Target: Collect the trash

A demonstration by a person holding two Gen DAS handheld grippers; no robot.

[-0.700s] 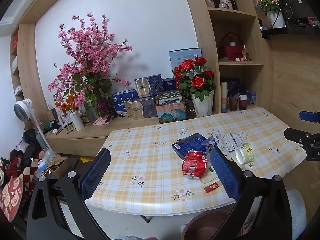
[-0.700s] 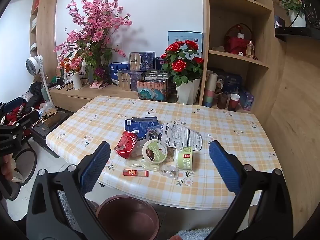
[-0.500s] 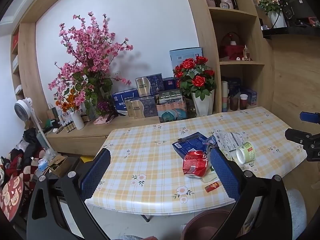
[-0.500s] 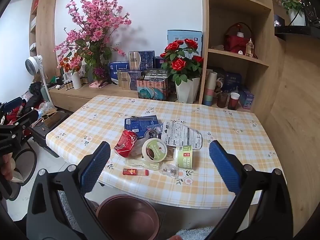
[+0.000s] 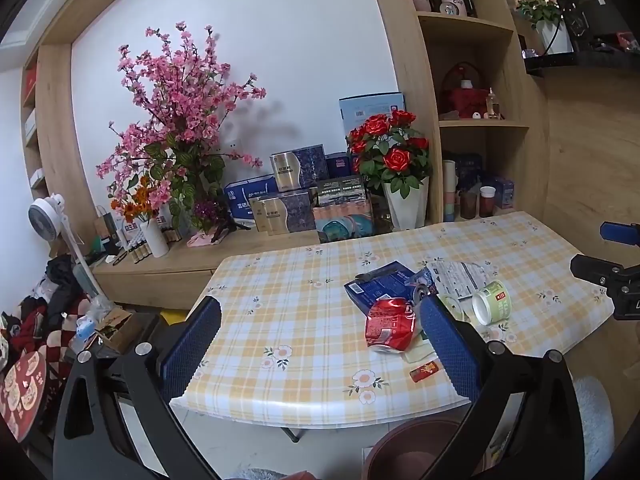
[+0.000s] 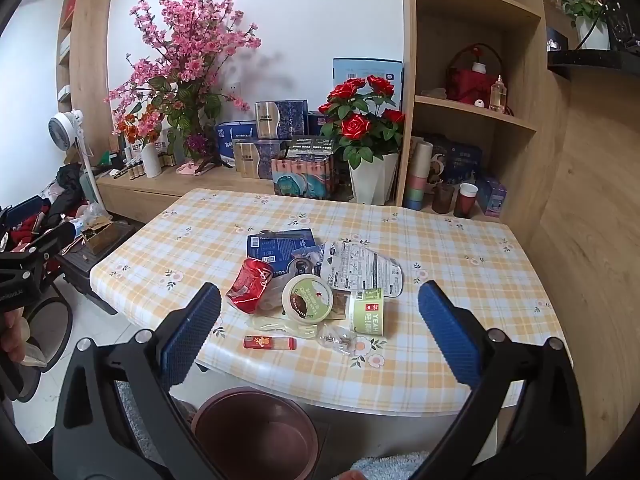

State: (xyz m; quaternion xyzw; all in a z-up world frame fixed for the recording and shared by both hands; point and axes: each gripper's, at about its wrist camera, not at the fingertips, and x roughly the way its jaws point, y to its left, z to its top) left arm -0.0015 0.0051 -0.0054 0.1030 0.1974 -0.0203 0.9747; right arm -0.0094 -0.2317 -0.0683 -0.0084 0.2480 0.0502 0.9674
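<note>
- The left gripper (image 5: 320, 344) hangs spread wide and empty; the crushed red can (image 5: 387, 327) lies just inside its right finger, light and dented, best pinched across its flattened sides.
- The right gripper (image 6: 320, 328) is likewise released and empty; the green paper cup (image 6: 367, 311) lies toppled between its fingers, beyond the tips, light and crushable, so a gentle squeeze mid-body looks safest.
- The maroon bin (image 6: 256, 432) waits below.
</note>
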